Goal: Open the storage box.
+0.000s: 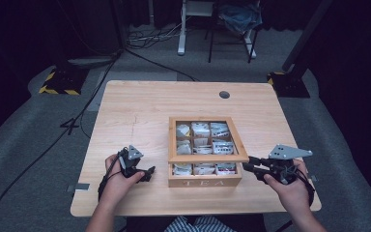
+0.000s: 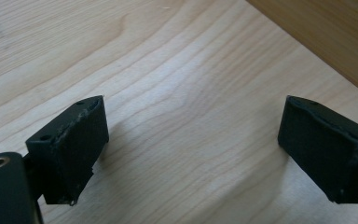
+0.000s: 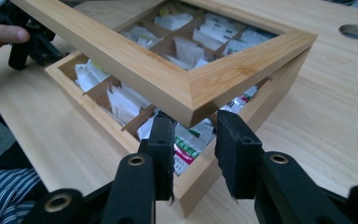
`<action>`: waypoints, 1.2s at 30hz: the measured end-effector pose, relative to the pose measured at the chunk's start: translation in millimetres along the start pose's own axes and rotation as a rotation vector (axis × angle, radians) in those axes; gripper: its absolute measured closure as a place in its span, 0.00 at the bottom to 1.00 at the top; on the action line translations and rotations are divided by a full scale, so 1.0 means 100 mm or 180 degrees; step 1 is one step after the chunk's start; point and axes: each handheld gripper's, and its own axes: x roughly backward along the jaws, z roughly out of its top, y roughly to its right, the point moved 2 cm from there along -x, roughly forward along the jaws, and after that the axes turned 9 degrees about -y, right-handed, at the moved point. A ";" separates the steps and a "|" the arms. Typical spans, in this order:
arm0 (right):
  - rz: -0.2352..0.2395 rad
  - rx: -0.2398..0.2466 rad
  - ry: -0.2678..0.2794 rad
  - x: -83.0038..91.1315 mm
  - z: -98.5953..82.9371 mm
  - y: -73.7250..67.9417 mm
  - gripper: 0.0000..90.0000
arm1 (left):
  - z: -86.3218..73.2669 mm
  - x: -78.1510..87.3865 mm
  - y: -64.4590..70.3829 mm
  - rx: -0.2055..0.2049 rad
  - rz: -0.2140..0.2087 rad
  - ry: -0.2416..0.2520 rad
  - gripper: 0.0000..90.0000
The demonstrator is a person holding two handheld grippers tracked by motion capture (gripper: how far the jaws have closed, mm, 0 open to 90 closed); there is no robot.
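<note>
A wooden tea box marked TEA stands on the table near its front, with its compartments full of tea bags. Its window-framed lid is tilted up at the front. My right gripper is at the lid's front right corner. In the right gripper view the jaws of the right gripper stand narrowly apart, closed on that corner of the lid, above the tea bags. My left gripper rests open left of the box. Bare wood lies between the wide jaws of the left gripper, and the box wall is at upper right.
A round cable hole sits at the table's far edge. The person's left hand holds the other gripper beyond the box. On the floor behind the table are cables, stand bases and a chair.
</note>
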 end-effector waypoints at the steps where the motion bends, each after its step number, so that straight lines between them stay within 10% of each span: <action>1: 0.0000 0.0000 0.0000 0.00 0.00 0.00 0.75 | 0.00 0.00 0.00 -0.0019 -0.0010 -0.0010 0.10; 36: -0.0432 0.0068 0.0496 0.17 0.56 0.10 0.73 | 0.00 0.00 0.01 -0.0007 -0.0023 -0.0001 0.11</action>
